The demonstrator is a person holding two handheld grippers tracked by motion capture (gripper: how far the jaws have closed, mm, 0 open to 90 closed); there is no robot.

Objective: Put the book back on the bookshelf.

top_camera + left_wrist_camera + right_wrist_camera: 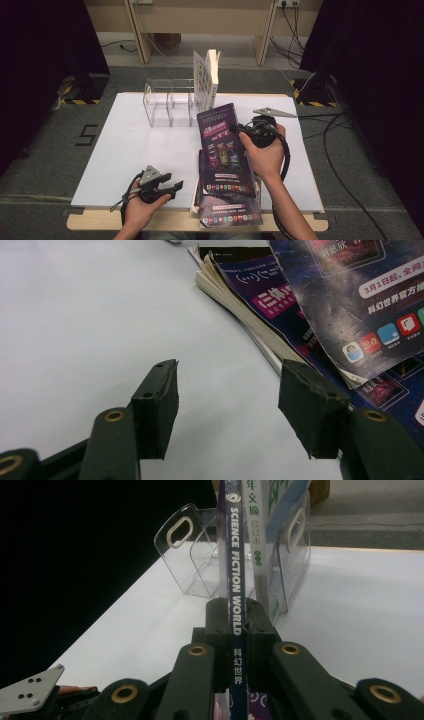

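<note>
The right gripper clamped a magazine by its spine near the clear organizer, while the left gripper gaped beside the table edge.

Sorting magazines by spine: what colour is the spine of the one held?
Dark blue with white lettering, on the thin held magazine's spine; clearest in the right gripper view.

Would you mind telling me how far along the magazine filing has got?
Done: one magazine stands in the clear file holder. In hand: the right gripper is clamped on the spine of a Science Fiction World magazine, lifted off the table. Left: the stack of magazines near the open left gripper.
</note>
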